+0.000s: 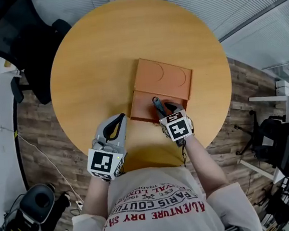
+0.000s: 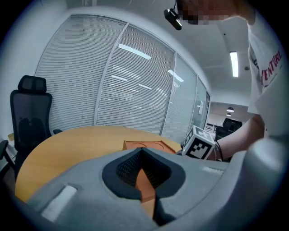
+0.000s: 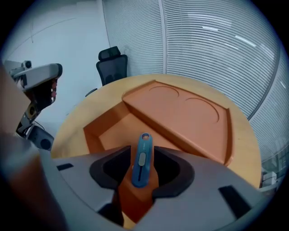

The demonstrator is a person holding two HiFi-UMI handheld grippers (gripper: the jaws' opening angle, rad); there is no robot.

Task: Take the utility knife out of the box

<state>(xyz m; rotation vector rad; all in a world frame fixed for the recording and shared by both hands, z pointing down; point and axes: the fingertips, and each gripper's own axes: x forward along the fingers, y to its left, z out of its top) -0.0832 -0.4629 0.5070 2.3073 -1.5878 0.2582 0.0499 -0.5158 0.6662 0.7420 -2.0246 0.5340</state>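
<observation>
Seen from above, a round wooden desk (image 1: 94,56) filled the middle of the frame. A flat orange box (image 1: 142,106) lay right of the desk's centre. Its lid (image 1: 164,80) was slid toward the top of the frame, which left the lower end of the box uncovered.

The right hand-held gripper (image 1: 164,104) pointed steeply down into that uncovered end, its marker cube (image 1: 179,127) facing up. In the right gripper view, the right hand-held gripper (image 3: 142,147) had its jaws spread wide. A blue utility knife (image 3: 141,162) lay lengthwise between them on the floor of the box (image 3: 113,131). There was a gap on each side of the knife, so the pads were not pressing on it. The lid (image 3: 180,113), marked with two shallow round recesses, covered the upper right part of the box.

The left hand-held gripper (image 1: 120,116) sat lower left of the box, near the desk's lower edge and clear of the box. In the left gripper view, the tips of the left hand-held gripper (image 2: 141,150) met, with nothing held between them. The box (image 2: 146,145) showed beyond them, and the right gripper's marker cube (image 2: 198,144) showed at the right.

A person in a white printed T-shirt (image 1: 157,202) filled the bottom of the head view. A black office chair (image 1: 22,42) stood at the upper left, beside the desk.
</observation>
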